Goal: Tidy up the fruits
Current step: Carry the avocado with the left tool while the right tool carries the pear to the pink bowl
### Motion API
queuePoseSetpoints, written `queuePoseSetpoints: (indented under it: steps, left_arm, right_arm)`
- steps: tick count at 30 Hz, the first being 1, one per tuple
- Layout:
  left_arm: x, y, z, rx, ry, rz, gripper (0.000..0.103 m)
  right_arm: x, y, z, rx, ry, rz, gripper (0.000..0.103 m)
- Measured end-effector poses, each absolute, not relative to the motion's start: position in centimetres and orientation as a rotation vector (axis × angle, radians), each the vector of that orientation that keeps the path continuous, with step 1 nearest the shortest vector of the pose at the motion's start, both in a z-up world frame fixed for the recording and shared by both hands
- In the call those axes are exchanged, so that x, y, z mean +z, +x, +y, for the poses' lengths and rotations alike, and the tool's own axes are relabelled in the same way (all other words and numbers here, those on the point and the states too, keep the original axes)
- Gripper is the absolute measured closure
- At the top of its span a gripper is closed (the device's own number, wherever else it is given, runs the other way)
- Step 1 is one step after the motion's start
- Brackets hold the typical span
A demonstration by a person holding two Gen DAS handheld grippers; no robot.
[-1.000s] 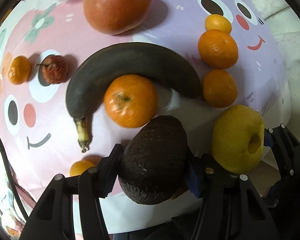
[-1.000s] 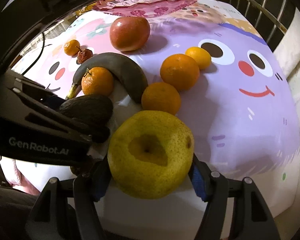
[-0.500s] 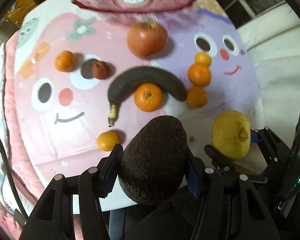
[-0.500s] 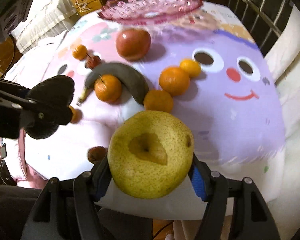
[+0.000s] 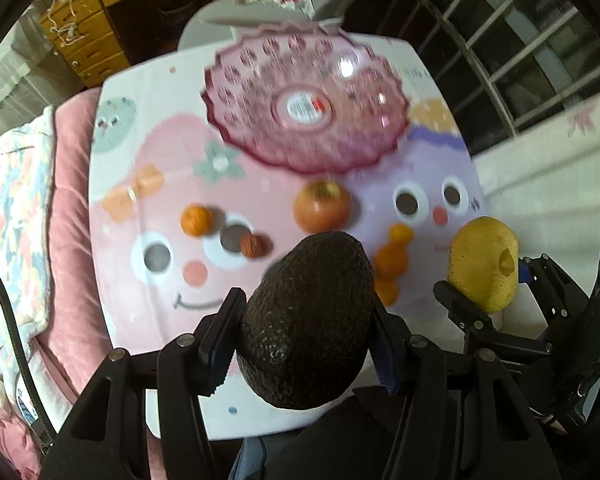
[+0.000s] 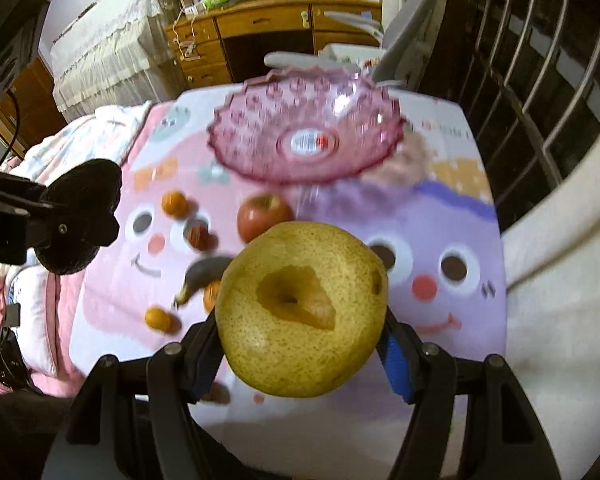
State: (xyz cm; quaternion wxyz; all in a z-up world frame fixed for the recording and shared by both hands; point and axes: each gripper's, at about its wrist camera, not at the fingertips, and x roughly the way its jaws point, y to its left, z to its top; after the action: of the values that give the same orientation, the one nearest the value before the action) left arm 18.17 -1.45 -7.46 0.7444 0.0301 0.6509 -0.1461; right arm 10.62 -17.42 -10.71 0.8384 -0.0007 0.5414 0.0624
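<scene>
Both hands have lifted well clear of the cartoon-face mat [image 5: 140,320] since a second ago: the fruit on it looks smaller now, and the pink scalloped glass dish [image 5: 306,104] at the far end, earlier cut off at the top of the views, shows whole and empty.

From the left: a small tangerine [image 5: 196,220] lies on the pink half of the mat, with a little reddish-brown fruit [image 5: 254,245] just to its right and another small tangerine [image 6: 158,318] nearer the front edge. The left gripper [image 5: 306,340] has its jaws partly apart and clamped on a dark avocado [image 5: 308,320], one pad on each flank, carried high above the mat as before. In the right wrist view a blackened banana [image 6: 204,274] lies beyond it with an orange [image 6: 211,296] touching its inner curve, both half hidden. A red apple [image 5: 322,206] sits near the middle, just in front of the dish. Three oranges [image 5: 390,262] run in a near-to-far line on the purple half.

Furthest right, the right gripper [image 6: 300,326] has its jaws somewhat wider and pressed on a yellow pear [image 6: 302,308], its hollow end facing the camera, still held in the air.
</scene>
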Motion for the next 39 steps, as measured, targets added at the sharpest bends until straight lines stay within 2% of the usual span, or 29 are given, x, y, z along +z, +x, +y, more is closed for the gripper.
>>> queuePoseSetpoints:
  steps: [6,12,27,39]
  left_arm:
    - [-6.2,23.2,-1.5,-0.260,0.025,1.373,0.047]
    - [-7.1,28.7,-1.9,-0.221,-0.031,1.349,0.047]
    - [-14.4,37.8,-3.8,-0.213,-0.097,1.273,0.046]
    - [-20.7,40.3,-4.2,-0.161,-0.057,1.370,0.046]
  right_arm:
    - [-9.2,15.6,-18.2,0.172,-0.020,1.090,0.035]
    - [-10.2,20.5,-18.5,0.241,-0.039,1.062,0.035]
    - [-17.1,28.2,-18.3,0.325,-0.076,1.104,0.035]
    - [-20.4,30.6,-19.0,0.289,-0.075,1.181,0.035]
